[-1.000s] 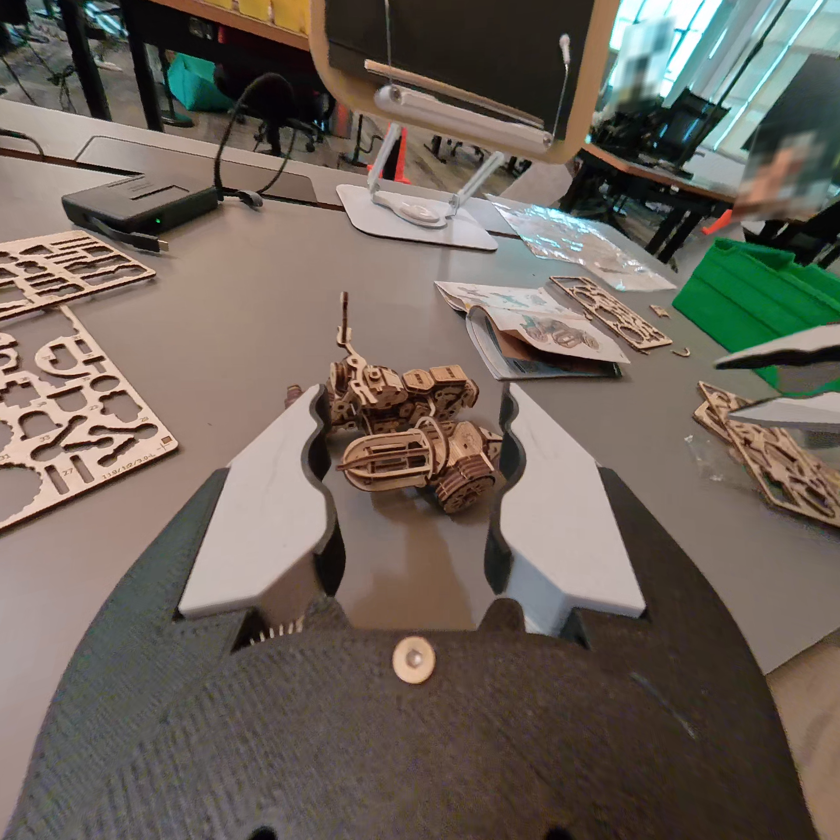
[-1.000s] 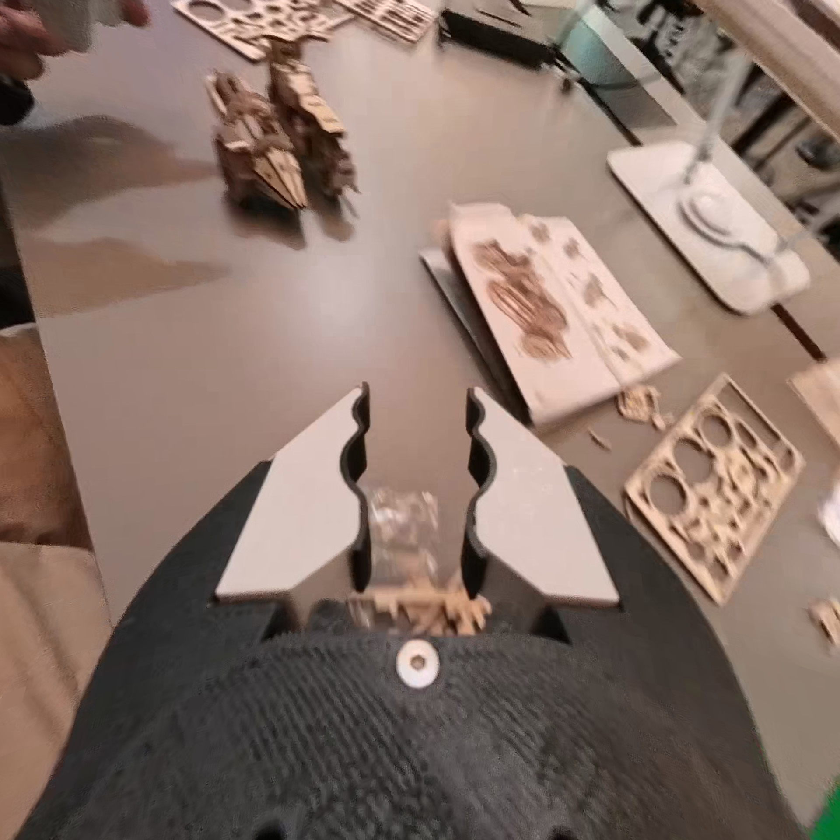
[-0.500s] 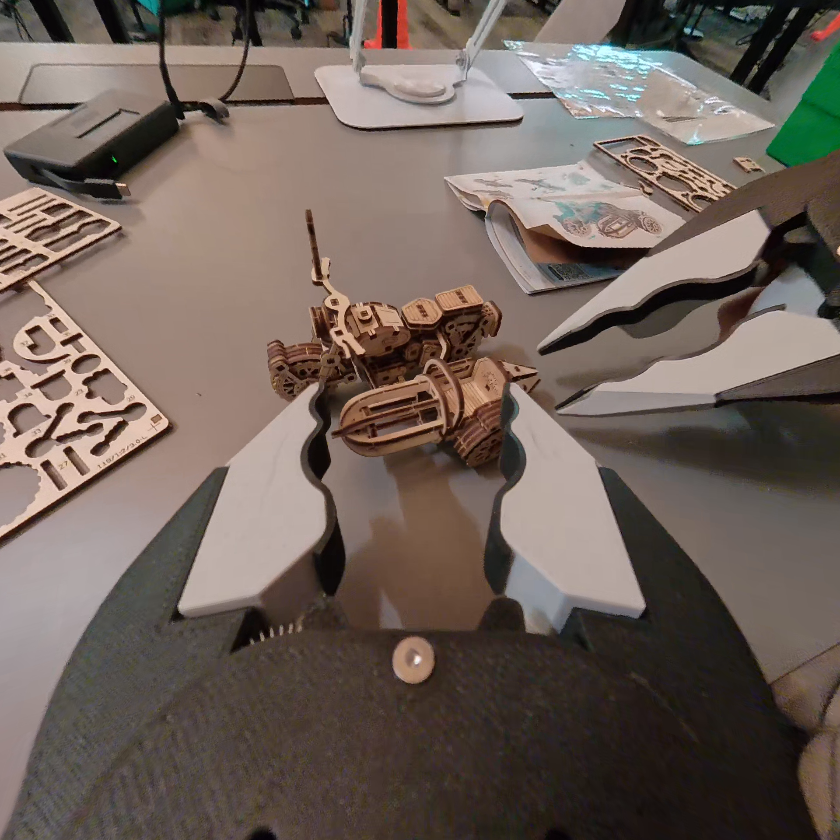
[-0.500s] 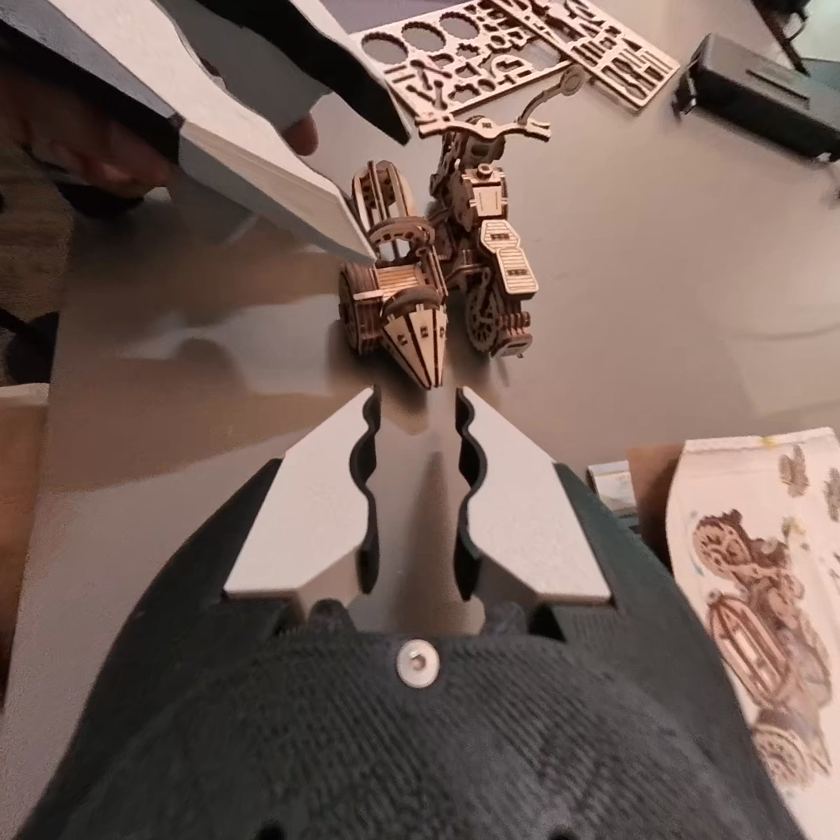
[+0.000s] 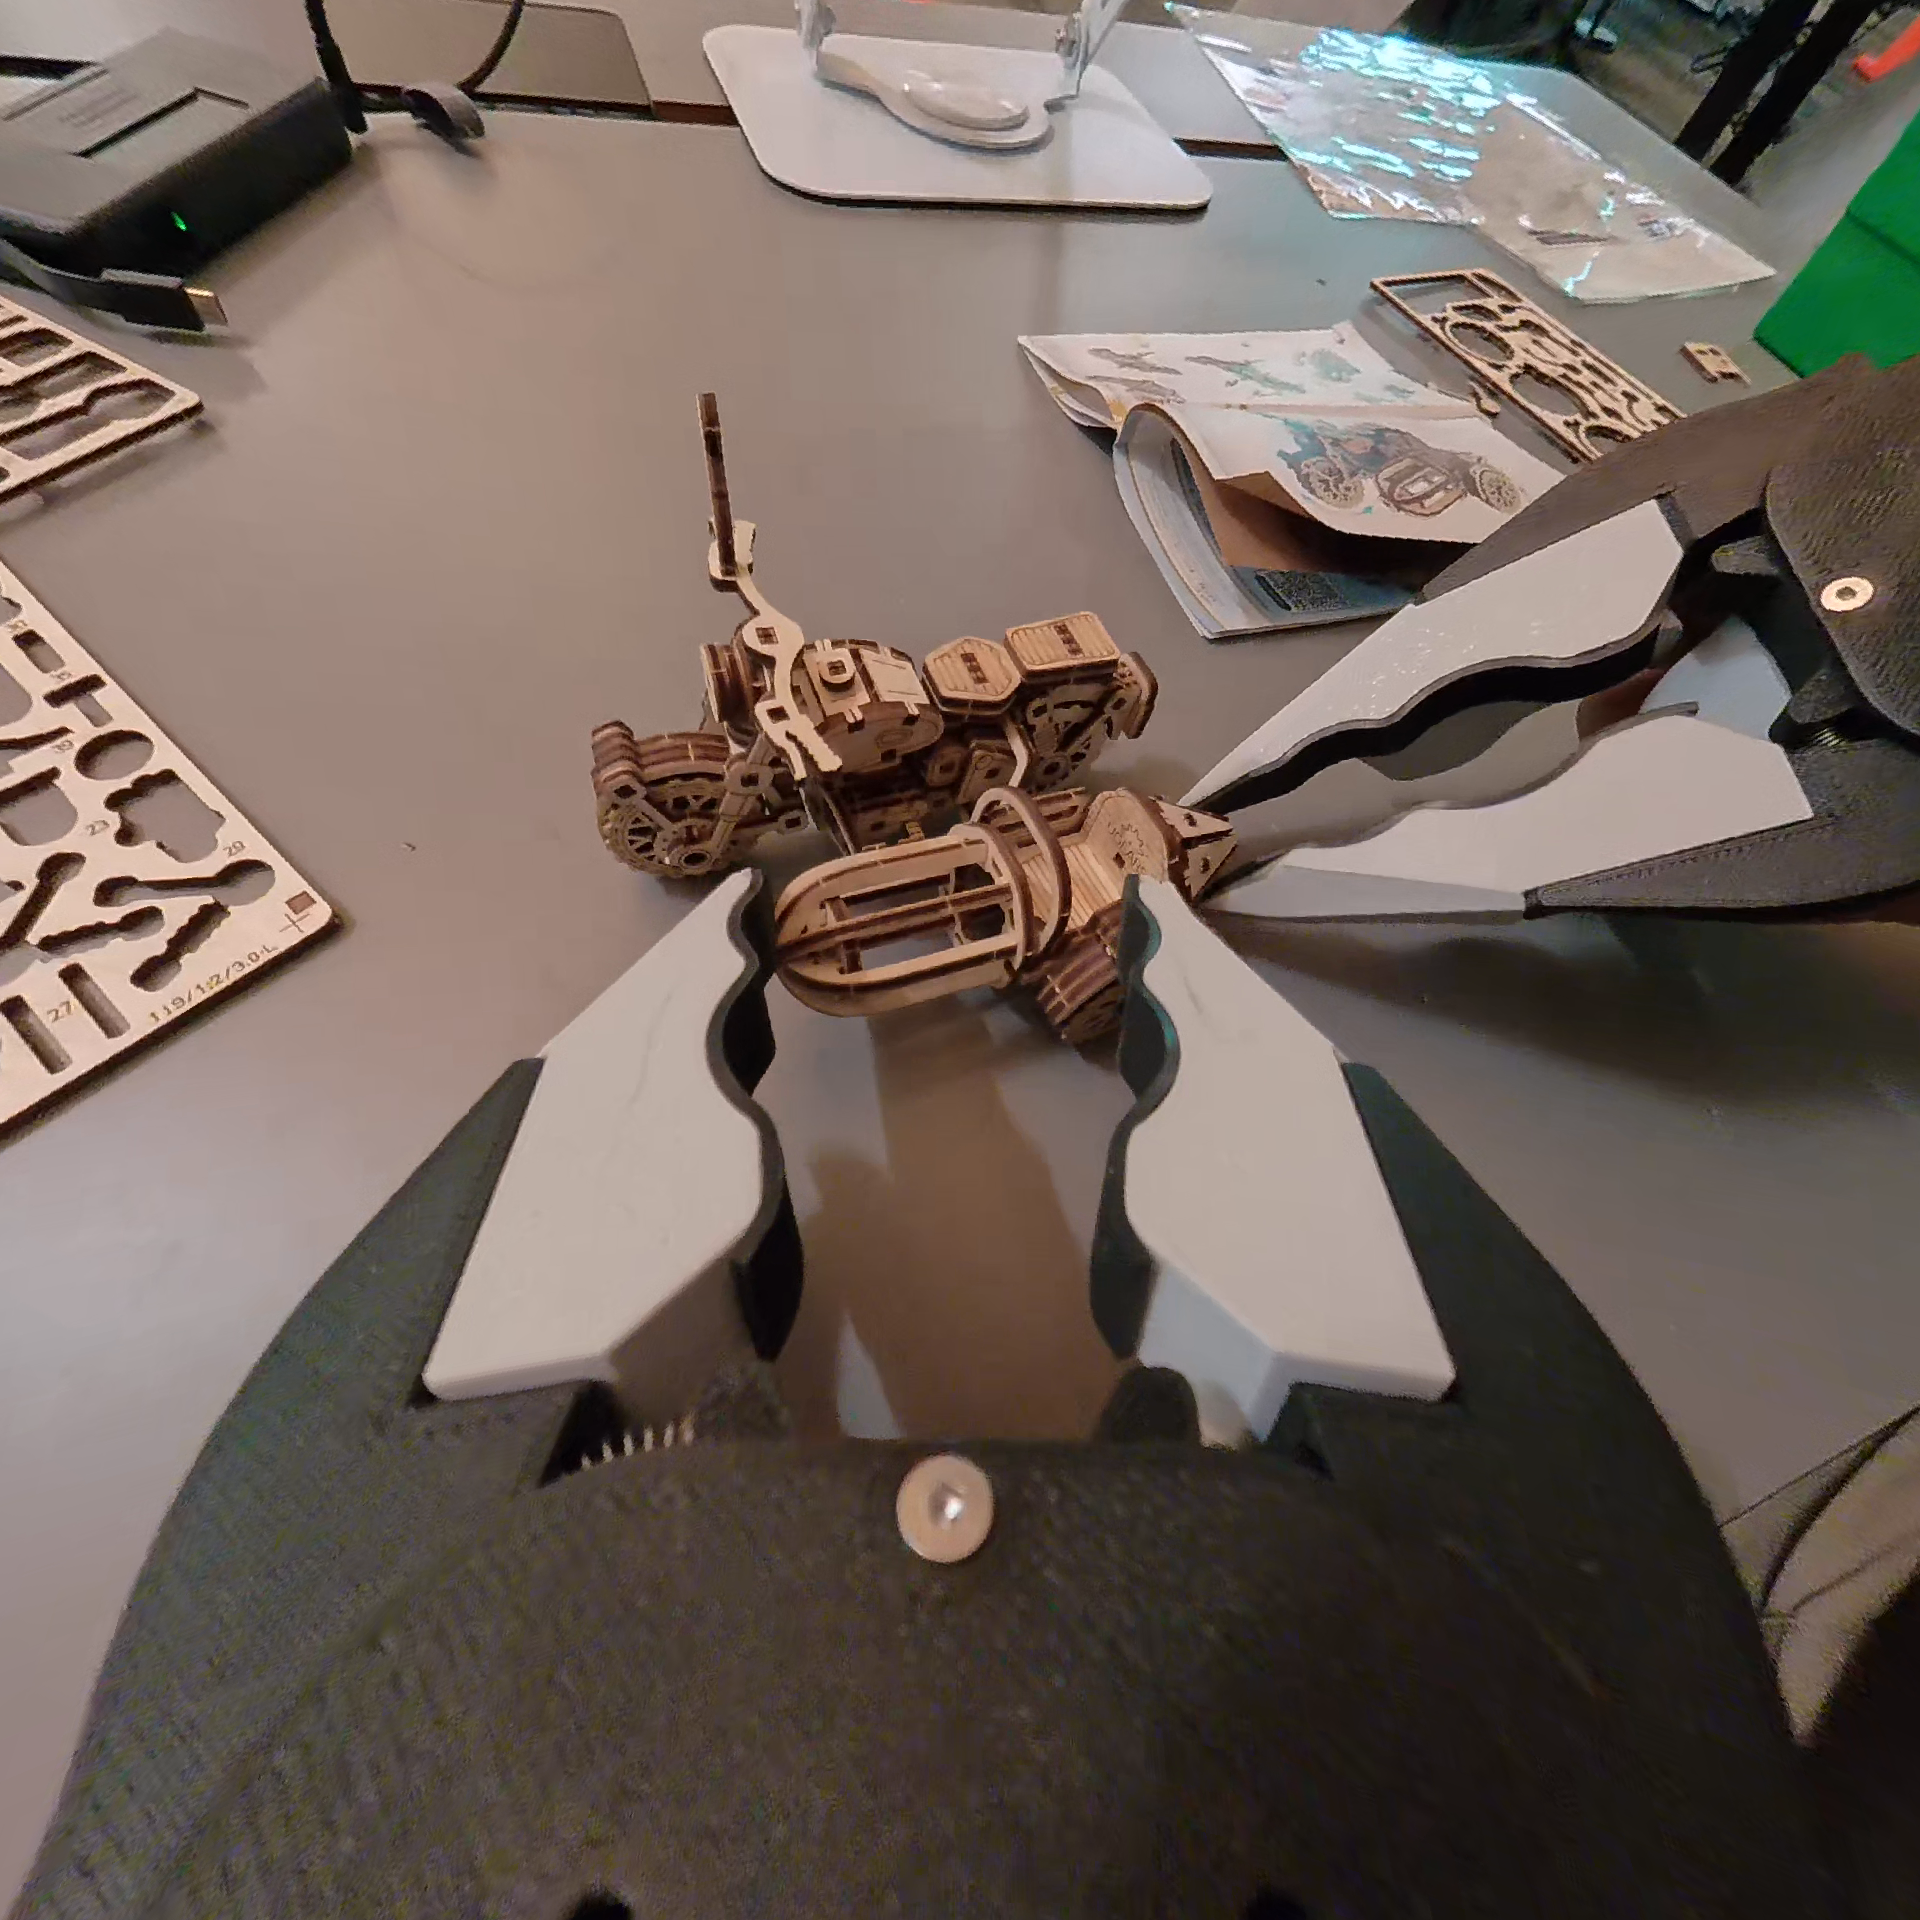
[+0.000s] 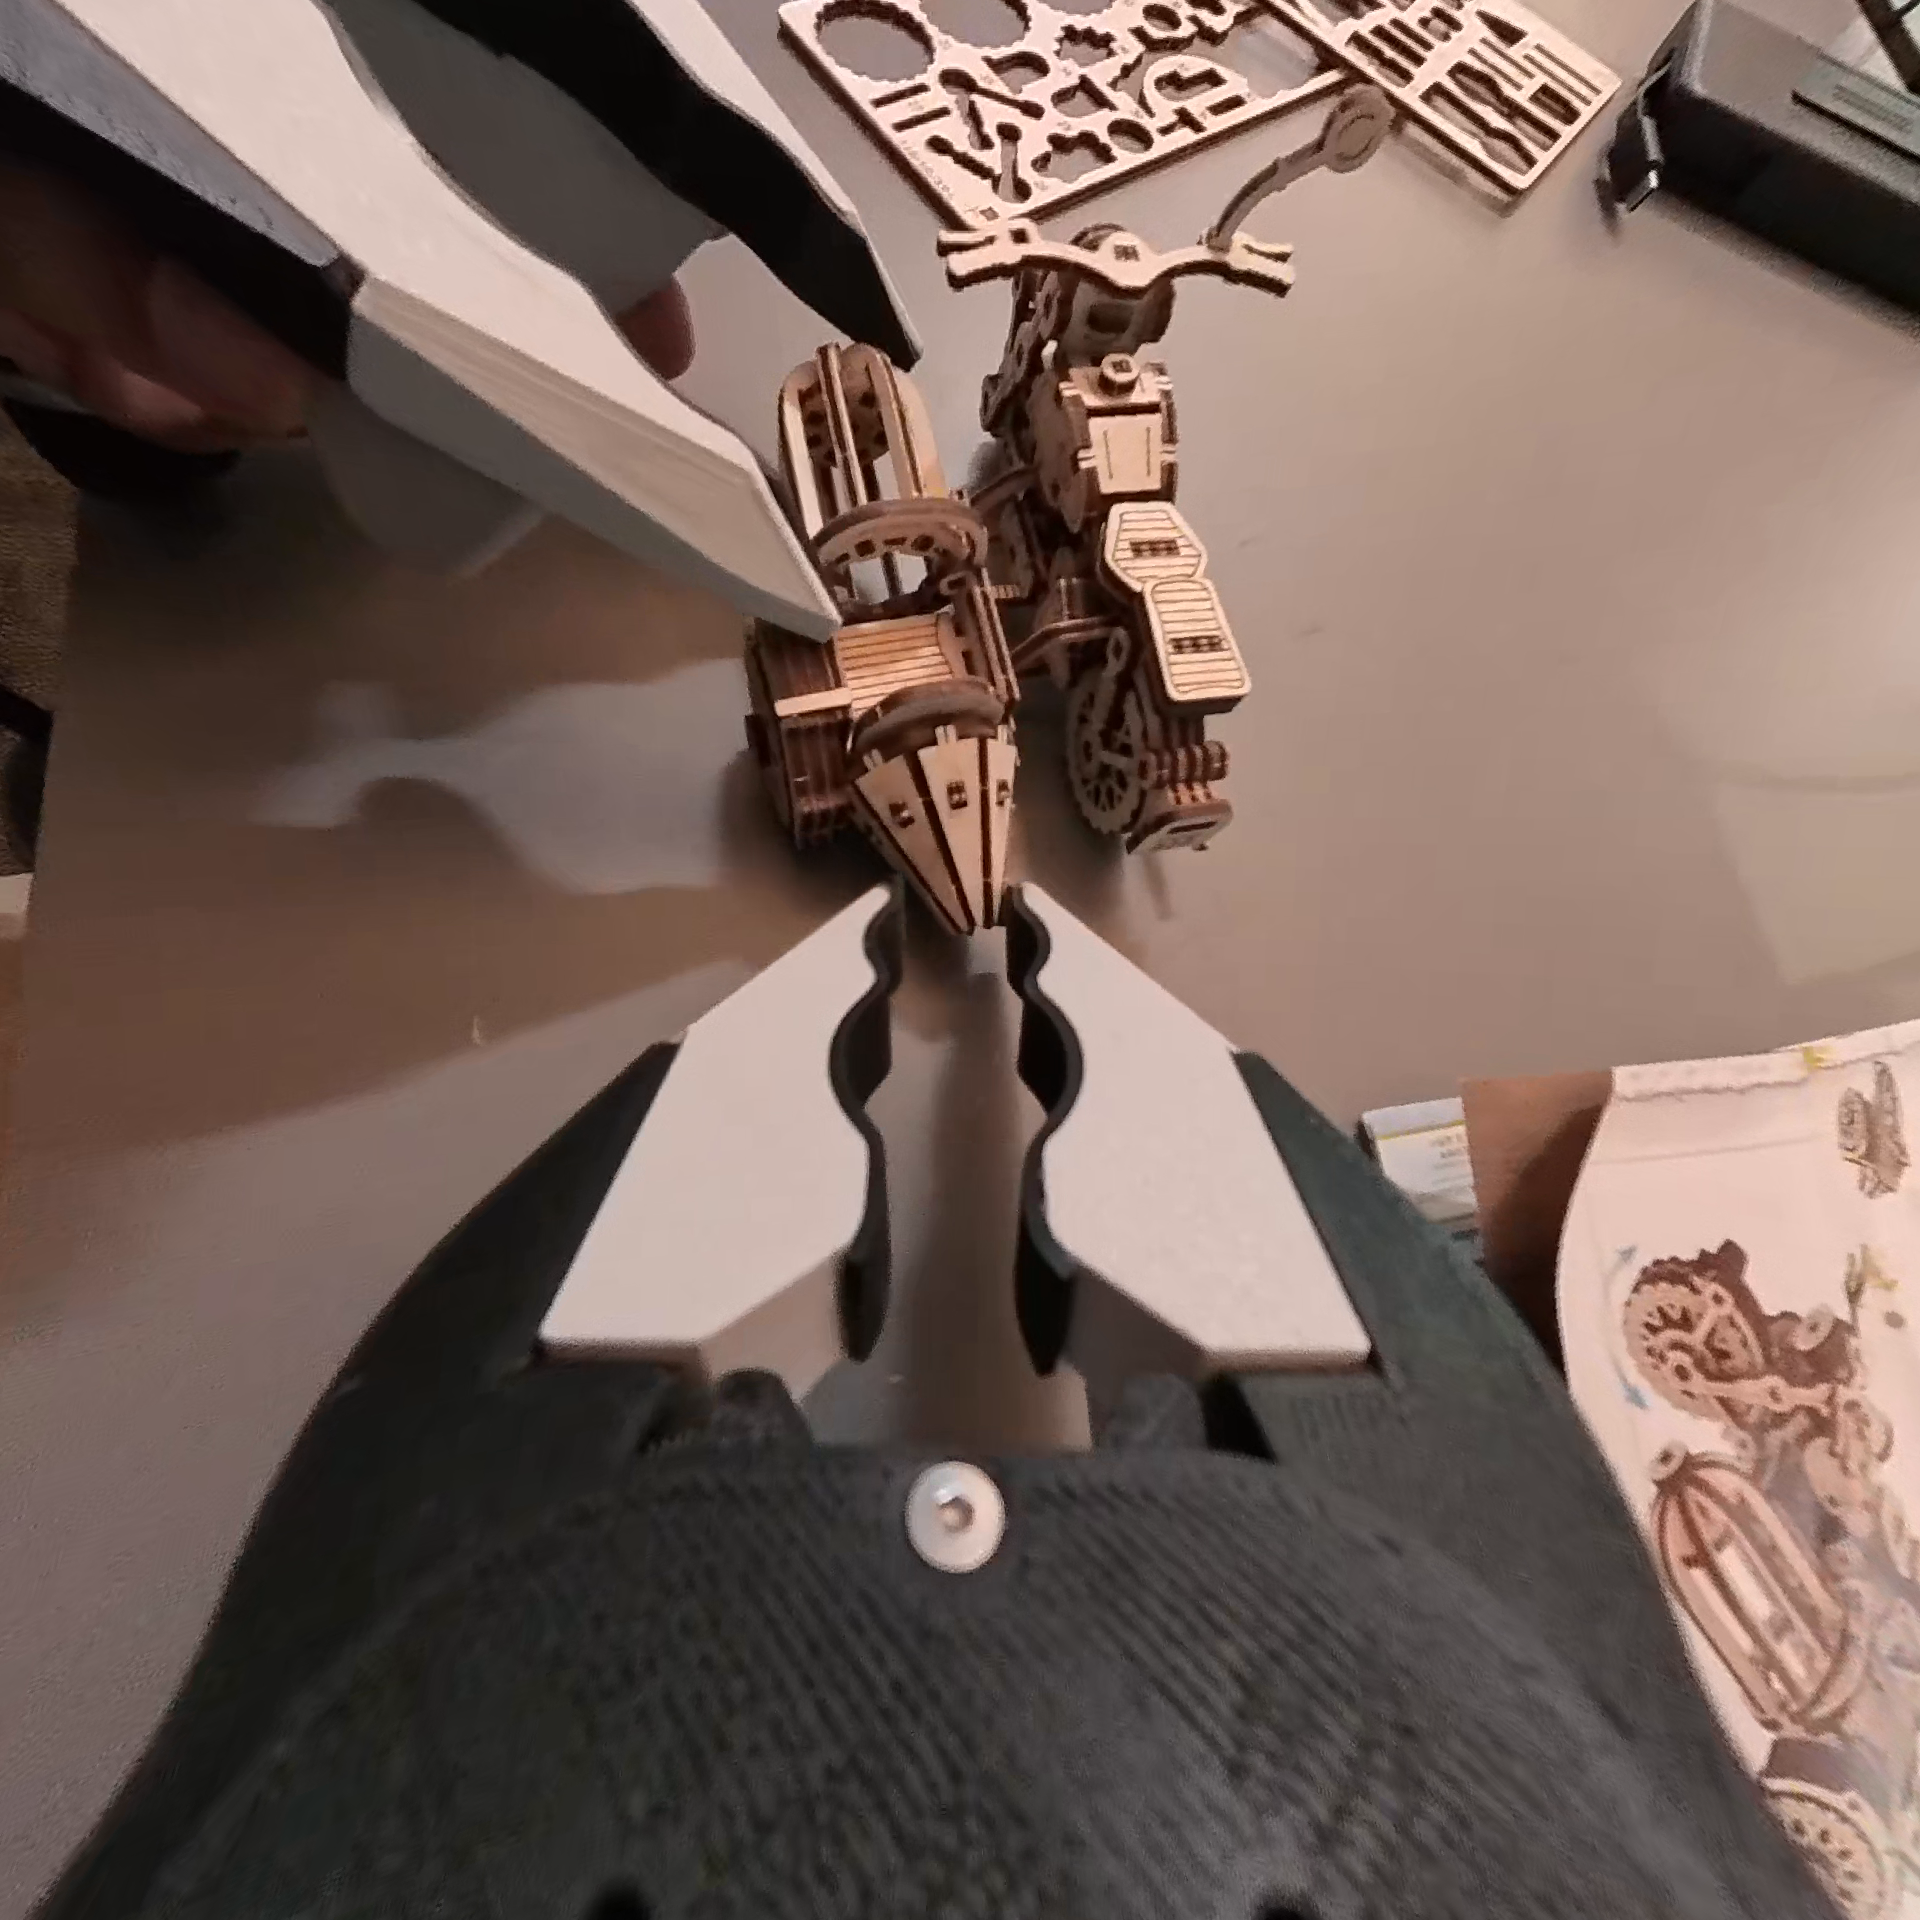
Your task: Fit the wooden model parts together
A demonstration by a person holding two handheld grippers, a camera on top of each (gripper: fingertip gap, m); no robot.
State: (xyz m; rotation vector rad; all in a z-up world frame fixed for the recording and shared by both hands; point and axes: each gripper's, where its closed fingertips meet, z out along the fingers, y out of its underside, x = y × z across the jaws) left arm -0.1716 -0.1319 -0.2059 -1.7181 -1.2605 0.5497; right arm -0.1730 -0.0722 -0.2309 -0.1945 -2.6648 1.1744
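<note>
A wooden motorcycle model (image 5: 873, 727) stands on the grey table (image 5: 520, 468) with a wooden sidecar (image 5: 935, 914) right beside it. My left gripper (image 5: 940, 904) is open, its fingertips on either side of the sidecar's caged front end. My right gripper (image 6: 951, 914) is open by a narrow gap, with the sidecar's pointed tail (image 6: 956, 831) between its fingertips; contact is unclear. The right gripper also shows in the left wrist view (image 5: 1210, 847), coming in from the right. The left gripper also shows in the right wrist view (image 6: 857, 483), at upper left over the sidecar. The motorcycle (image 6: 1132, 582) is held by neither.
Punched-out wooden sheets (image 5: 104, 831) lie at the left, and another (image 5: 1517, 353) at the right. An open instruction booklet (image 5: 1299, 468) lies behind the right gripper. A black box with a cable (image 5: 156, 177), a white stand base (image 5: 977, 135), a plastic bag (image 5: 1455, 156) and a green box (image 5: 1860, 281) are farther back.
My right gripper has swung in from the right side of the table to the sidecar's pointed tail. My left gripper has edged forward around the sidecar's front. The model has stayed put.
</note>
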